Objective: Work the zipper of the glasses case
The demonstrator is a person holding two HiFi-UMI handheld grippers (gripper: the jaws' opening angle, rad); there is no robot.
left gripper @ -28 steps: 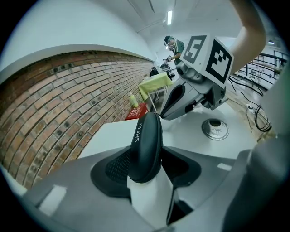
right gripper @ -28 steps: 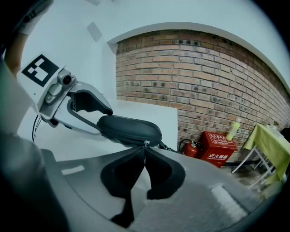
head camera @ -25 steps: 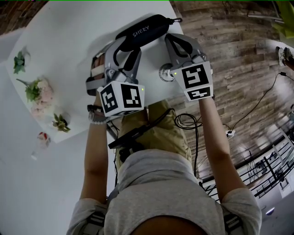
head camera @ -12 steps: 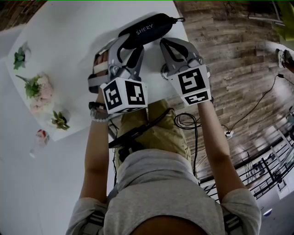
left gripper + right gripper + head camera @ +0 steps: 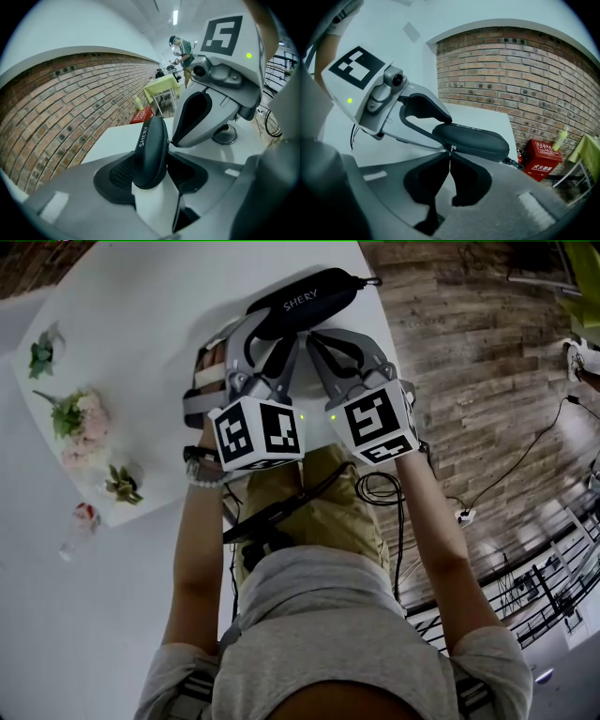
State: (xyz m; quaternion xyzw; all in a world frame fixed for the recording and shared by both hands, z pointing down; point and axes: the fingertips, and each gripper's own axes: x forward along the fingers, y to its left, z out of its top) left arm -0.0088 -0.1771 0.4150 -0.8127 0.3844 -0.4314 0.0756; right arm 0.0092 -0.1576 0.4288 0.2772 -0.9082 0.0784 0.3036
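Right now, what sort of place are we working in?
Probably an indoor lab or workshop: a bare brick wall, cables loose on the wood-plank floor, a red fire-equipment box, and a person busy among equipment farther back.

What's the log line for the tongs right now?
left tongs: clamping glasses case on table | right tongs: shut on zipper pull

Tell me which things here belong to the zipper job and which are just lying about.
In the job:
glasses case
zipper pull
left gripper, clamped on the case's end
right gripper, pinched shut on the pull

Lying about:
pink flower bunch
green sprig
round metal base
red box
floor cables
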